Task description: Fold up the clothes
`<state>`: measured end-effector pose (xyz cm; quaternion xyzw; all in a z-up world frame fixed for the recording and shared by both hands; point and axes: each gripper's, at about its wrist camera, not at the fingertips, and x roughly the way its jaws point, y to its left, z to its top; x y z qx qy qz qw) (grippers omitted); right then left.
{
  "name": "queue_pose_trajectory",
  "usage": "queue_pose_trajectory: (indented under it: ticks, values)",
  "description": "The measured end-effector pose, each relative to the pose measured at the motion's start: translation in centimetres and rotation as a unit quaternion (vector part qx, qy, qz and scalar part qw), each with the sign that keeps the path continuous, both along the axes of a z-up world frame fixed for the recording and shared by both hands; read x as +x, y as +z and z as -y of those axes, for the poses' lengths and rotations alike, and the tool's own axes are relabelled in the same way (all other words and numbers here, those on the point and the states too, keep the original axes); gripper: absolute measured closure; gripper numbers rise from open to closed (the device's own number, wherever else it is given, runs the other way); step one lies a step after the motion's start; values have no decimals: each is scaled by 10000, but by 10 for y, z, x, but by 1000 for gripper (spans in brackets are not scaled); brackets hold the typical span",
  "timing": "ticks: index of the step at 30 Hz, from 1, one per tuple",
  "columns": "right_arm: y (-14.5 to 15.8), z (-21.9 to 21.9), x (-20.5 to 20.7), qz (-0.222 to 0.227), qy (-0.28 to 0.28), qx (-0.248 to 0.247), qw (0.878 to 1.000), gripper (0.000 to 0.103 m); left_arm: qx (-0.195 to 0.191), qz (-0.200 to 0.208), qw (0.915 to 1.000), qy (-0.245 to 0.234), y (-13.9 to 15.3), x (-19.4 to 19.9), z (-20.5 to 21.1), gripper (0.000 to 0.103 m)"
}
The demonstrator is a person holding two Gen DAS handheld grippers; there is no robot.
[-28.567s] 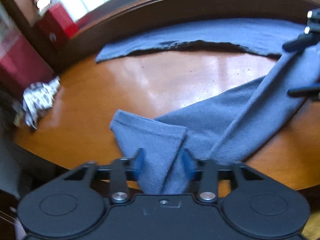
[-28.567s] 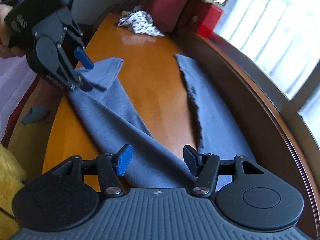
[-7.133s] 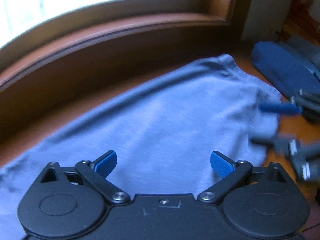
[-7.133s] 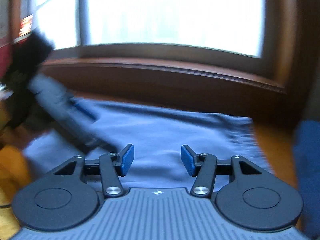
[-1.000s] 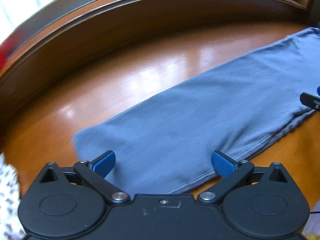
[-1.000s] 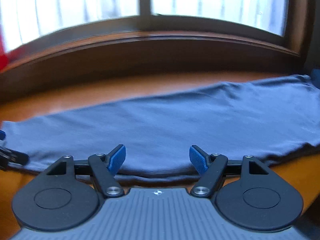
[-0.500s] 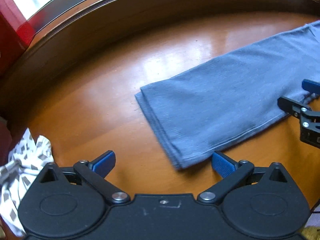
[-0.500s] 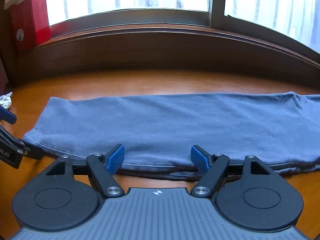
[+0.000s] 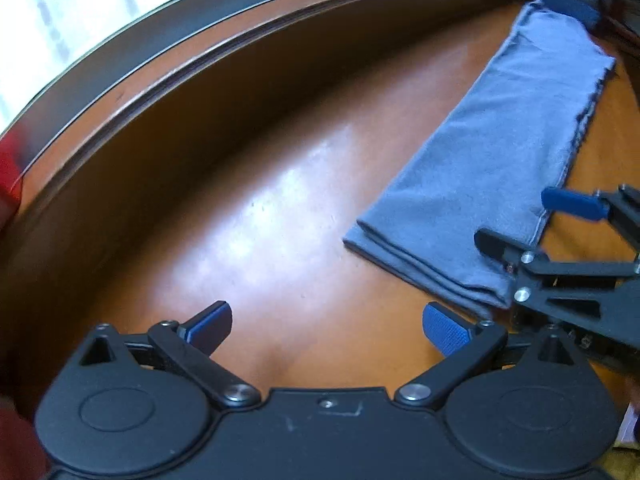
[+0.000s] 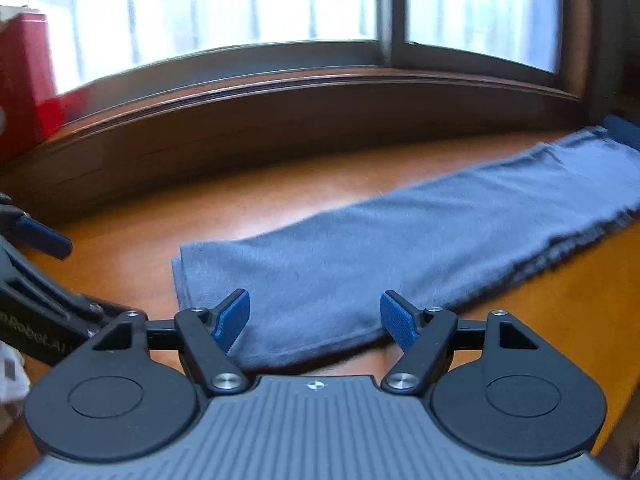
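Note:
A grey-blue garment [image 9: 480, 160] lies folded into a long narrow strip on the wooden table [image 9: 260, 220]. My left gripper [image 9: 326, 322] is open over bare wood, left of the strip's short end, with nothing between its fingers. My right gripper [image 10: 316, 312] hovers over that same end of the garment [image 10: 400, 248]. Its jaws stand wide and are closing slightly, with the cloth below them and the pads not pressing it. In the left wrist view the right gripper [image 9: 528, 222] shows at the strip's near corner. The left gripper [image 10: 52, 272] appears at the left edge of the right wrist view.
A raised wooden sill [image 10: 320, 120] and a window run along the table's far side. A red box [image 10: 24, 80] stands at the far left. A dark blue pile [image 10: 624, 130] lies beyond the strip's far end. Something white [image 10: 8, 372] sits low on the left.
Both grippers have travelled leftward along the strip to its short end. The left one has gone past the end onto bare wood and rolled. The garment lies as before.

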<state>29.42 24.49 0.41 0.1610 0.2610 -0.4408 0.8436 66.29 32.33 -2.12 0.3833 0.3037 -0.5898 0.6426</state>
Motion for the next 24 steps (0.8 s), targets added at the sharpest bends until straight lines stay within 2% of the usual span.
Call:
queue_pose_trajectory:
  ticks: [4,10,12,16,17,20,24]
  values:
    - [1,-9,6,56,-709,98,9974,31,-146,-63,9997,-198,-7,6,4,2]
    - [1,-19,11,123,-1244,23,9922,35,-355,-417,9985,28,-11,18,0,2]
    - [1,-17,14,159,-1578,150,9872,36,-443,-504,9977,115,-11,17,1,2]
    - [1,-11,17,245,-2202,445,9741,53,-582,-678,9954,345,-12,11,6,5]
    - [2,-11,16,283,-2281,480,9720,58,-599,-771,9940,491,-13,11,6,5]
    - [3,-11,12,315,-2388,463,9695,58,-680,-1013,9878,963,-15,7,3,7]
    - [2,-8,9,301,-2374,404,9701,58,-969,-795,9843,1242,-11,-4,-1,9]
